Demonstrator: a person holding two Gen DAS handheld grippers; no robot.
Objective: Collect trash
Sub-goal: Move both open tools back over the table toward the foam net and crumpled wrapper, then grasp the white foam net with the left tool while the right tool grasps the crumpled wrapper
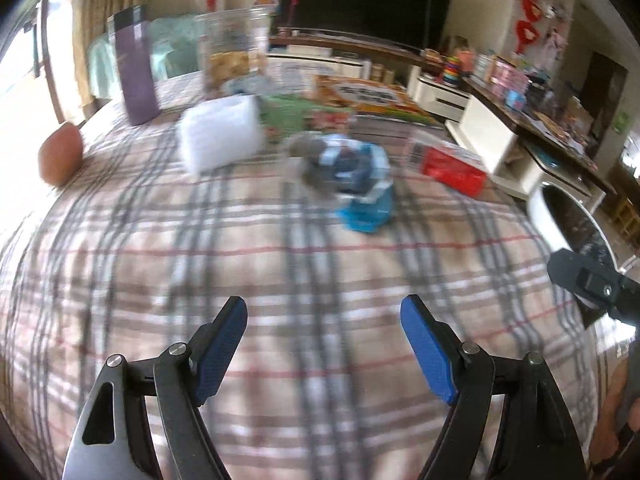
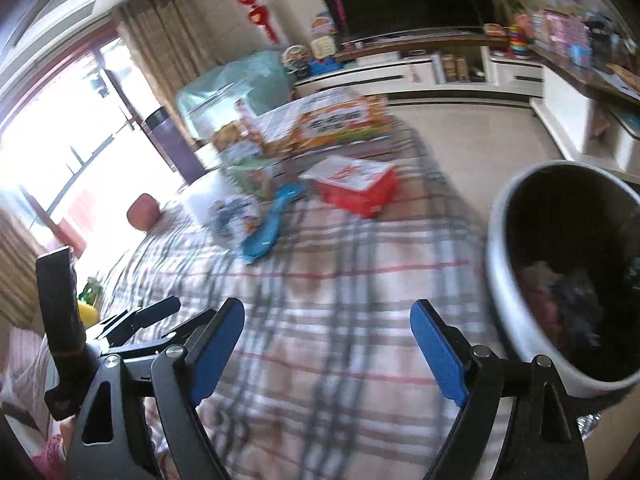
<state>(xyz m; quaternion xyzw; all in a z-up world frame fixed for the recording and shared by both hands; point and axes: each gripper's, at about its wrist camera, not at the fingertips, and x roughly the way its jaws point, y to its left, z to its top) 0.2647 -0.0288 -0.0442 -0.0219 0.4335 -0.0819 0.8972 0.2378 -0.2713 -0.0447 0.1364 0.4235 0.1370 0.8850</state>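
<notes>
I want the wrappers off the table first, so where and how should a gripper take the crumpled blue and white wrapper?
Grip the raised crumpled top of the blue and white wrapper, not its flat blue tail lying on the plaid tablecloth. Come from the near side with the open left gripper, where bare cloth leaves room; the white block and red box flank it. The blur hides finer folds.

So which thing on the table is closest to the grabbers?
The crumpled blue wrapper, in the middle of the checked tablecloth; the red box and white block lie farther back.

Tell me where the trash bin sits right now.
The trash bin stands at the right edge of the plaid-covered table in the right wrist view, beyond the open right gripper.
</notes>
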